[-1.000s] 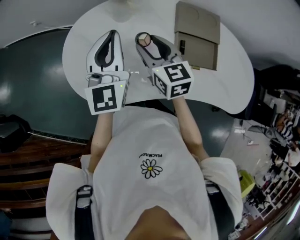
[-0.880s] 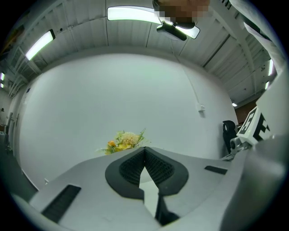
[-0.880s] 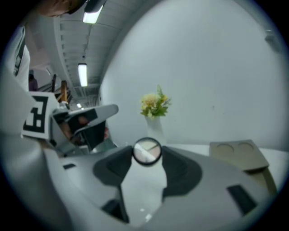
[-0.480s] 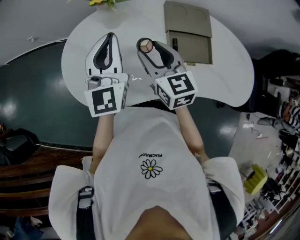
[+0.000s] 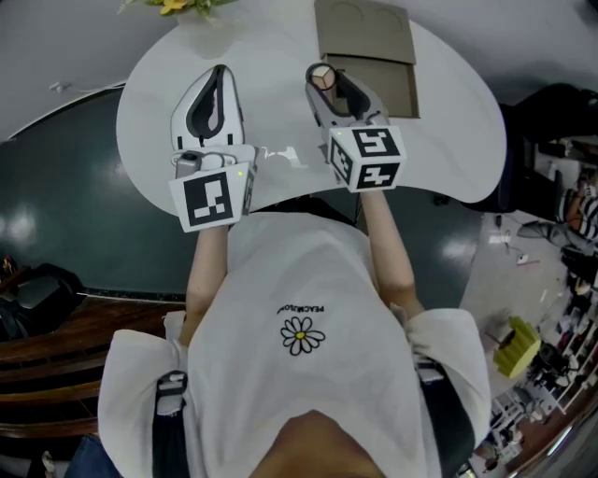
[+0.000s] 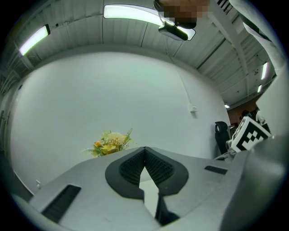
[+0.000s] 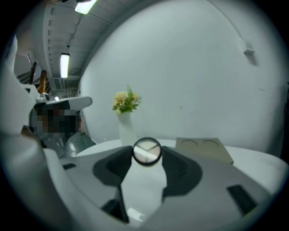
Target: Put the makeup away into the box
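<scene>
A small round compact (image 5: 322, 76) with a black rim and pale pink face is pinched between the tips of my right gripper (image 5: 326, 86), above the white table (image 5: 280, 121). In the right gripper view the compact (image 7: 146, 151) sits upright between the dark pads, with the tan cardboard box (image 7: 204, 149) just beyond it to the right. From the head the box (image 5: 366, 45) lies at the table's far side, its lid flipped open, right behind the gripper's tips. My left gripper (image 5: 220, 73) hovers to the left, its jaws (image 6: 144, 151) closed together on nothing.
A white vase of yellow flowers (image 7: 126, 113) stands at the table's far left edge (image 5: 177, 7). A dark floor surrounds the round table. Cluttered shelves (image 5: 561, 280) are at the right of the room.
My right gripper has carried the compact to the right and farther out, up to the box's near edge. The left gripper has hardly shifted.
</scene>
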{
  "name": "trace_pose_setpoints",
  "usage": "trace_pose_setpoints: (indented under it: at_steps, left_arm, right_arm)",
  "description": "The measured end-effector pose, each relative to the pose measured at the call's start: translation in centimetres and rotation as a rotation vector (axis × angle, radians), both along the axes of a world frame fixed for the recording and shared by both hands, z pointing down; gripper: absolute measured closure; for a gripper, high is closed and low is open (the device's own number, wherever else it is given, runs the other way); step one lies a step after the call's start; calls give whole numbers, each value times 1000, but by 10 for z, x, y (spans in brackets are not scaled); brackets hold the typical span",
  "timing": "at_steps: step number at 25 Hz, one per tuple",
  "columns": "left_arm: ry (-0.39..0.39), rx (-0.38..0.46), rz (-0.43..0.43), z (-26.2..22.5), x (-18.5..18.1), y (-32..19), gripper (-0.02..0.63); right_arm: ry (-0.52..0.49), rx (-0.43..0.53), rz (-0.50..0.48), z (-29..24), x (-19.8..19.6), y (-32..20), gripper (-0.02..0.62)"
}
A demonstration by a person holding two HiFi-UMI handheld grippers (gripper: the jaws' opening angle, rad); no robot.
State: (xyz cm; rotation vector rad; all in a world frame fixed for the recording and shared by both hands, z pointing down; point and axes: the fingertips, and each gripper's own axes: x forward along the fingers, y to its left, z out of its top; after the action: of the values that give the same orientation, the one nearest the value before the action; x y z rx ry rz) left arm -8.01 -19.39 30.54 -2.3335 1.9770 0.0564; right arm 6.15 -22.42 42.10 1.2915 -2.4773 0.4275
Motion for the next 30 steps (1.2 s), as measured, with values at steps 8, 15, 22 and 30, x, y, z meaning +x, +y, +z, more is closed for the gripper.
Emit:
trace_pose_setpoints:
  at_steps: [8, 15, 22, 30]
  left_arm:
    - [-14, -13, 5, 2, 5, -2, 586]
    - [-17, -12, 12, 3, 10, 0, 586]
    - [-29, -30, -18, 8, 6, 3, 586]
    - [-30, -40, -45, 15, -2, 0, 586]
  right_arm:
    - [194, -113, 112, 68, 84, -36, 370]
    - [319, -257, 54, 131, 109, -53, 369]
    - [388, -389, 33, 168, 122, -61, 369]
    - [447, -409, 11, 179, 123, -64, 368]
